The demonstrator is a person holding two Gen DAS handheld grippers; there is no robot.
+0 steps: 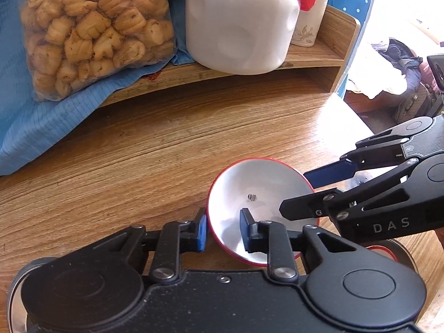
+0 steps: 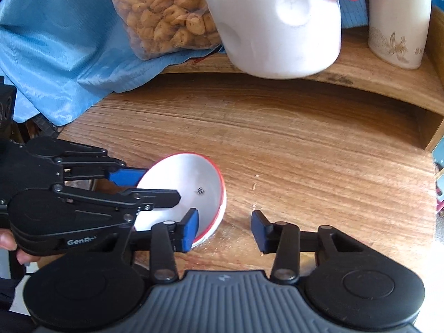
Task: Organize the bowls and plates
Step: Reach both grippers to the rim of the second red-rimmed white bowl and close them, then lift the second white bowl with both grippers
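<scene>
A white bowl with a red rim [image 1: 258, 194] sits tilted on the wooden table [image 1: 144, 149]; it also shows in the right wrist view [image 2: 191, 183]. My left gripper [image 1: 223, 229] is open, its jaws straddling the bowl's near-left rim, one finger inside and one outside. My right gripper [image 2: 224, 229] is open, its left finger inside the bowl and its right finger over bare wood. In the left wrist view the right gripper [image 1: 305, 191] straddles the bowl's right rim. A second red-rimmed dish [image 1: 380, 251] shows partly under the right gripper.
A raised wooden shelf [image 1: 305, 55] at the back holds a bag of cookies [image 1: 91, 27], a white plastic jug with a red handle [image 1: 238, 25], a white jar [image 1: 308, 19] and a blue cloth [image 1: 36, 122]. The table edge lies to the right [image 1: 358, 116].
</scene>
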